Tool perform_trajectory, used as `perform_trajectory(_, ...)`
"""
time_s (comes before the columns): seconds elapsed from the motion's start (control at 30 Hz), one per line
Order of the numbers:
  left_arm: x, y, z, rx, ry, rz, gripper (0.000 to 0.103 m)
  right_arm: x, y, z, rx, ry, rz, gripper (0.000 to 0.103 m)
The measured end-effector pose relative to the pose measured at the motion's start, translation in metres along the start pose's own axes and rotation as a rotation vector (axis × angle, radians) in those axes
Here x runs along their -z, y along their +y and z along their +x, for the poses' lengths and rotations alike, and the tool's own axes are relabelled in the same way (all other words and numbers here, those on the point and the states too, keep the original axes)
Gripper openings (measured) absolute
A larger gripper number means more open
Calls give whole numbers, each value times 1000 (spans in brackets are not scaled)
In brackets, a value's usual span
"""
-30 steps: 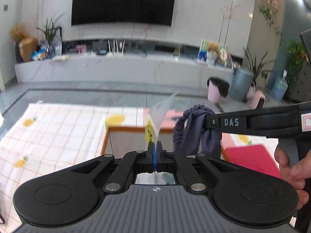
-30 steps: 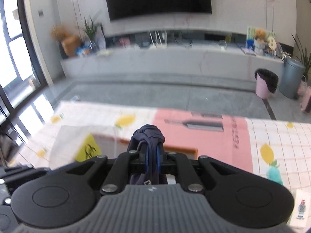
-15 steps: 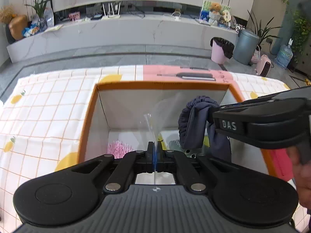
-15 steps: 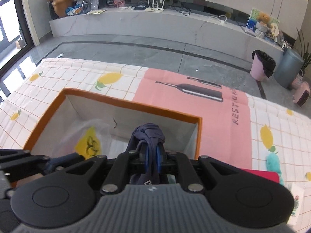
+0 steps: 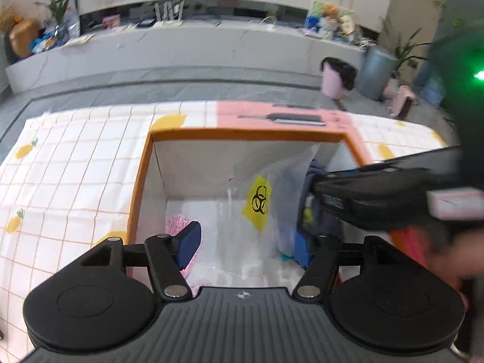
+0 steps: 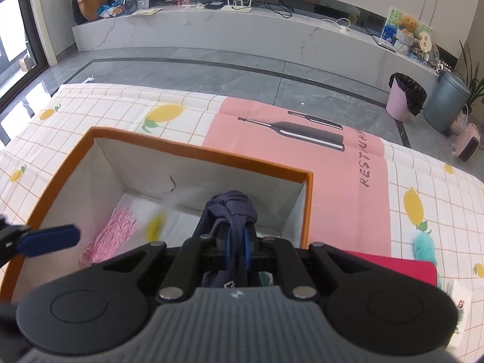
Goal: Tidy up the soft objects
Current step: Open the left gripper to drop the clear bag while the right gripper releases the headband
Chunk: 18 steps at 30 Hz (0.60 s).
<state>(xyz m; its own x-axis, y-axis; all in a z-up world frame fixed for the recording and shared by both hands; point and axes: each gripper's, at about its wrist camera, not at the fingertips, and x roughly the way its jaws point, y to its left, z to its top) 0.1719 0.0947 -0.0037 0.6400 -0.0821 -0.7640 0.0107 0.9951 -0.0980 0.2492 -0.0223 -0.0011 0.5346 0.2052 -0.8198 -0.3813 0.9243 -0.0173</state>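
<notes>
An orange-rimmed box (image 5: 242, 134) with white inner walls stands on the lemon-print cloth; it also shows in the right wrist view (image 6: 205, 151). My left gripper (image 5: 246, 245) is open over the box, and a clear plastic bag with a yellow label (image 5: 263, 202) hangs loose between its fingers, inside the box. My right gripper (image 6: 237, 248) is shut on a dark navy scrunchie (image 6: 231, 211) and holds it over the box's right side. A pink tassel bundle (image 6: 116, 230) lies on the box floor.
A red flat item (image 6: 399, 267) and a teal fluffy object (image 6: 425, 246) lie on the cloth right of the box. A pink mat (image 6: 302, 139) lies behind the box. The left gripper's blue pad (image 6: 50, 240) shows in the right wrist view.
My left gripper has opened and let go of the plastic bag, which now drops into the box. Both grippers have tilted down over the box. The right gripper still grips the scrunchie.
</notes>
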Motion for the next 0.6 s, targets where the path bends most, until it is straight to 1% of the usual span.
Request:
perform_trajectory(0.1, 1, 0, -22, -44, -40, 4, 76, -1, -1, -2, -2, -4, 9, 6)
perform_trajectory(0.2, -1, 12, -37, -79, -93, -53, 76, -2, 2, -2, 11, -6, -2, 6)
perform_trajectory(0.23, -2, 17, -39, -87, -100, -76, 76, -1, 3, -2, 14, -6, -4, 6)
perform_trajectory(0.3, -6, 30, -41, -106, -106, -136, 76, -2, 6, -3, 5, -8, -6, 6)
perform_trajectory(0.43, -9, 55, -43, -139, -122, -236, 76, -6, 24, -4, -49, -21, -17, 6)
perform_trajectory(0.53, -9, 70, -42, -134, -119, -295, 76, -10, 48, -3, -75, -18, -53, 6)
perform_trajectory(0.6, -7, 76, -43, -125, -112, -314, 75, -10, 62, 0, -59, -13, -93, 6)
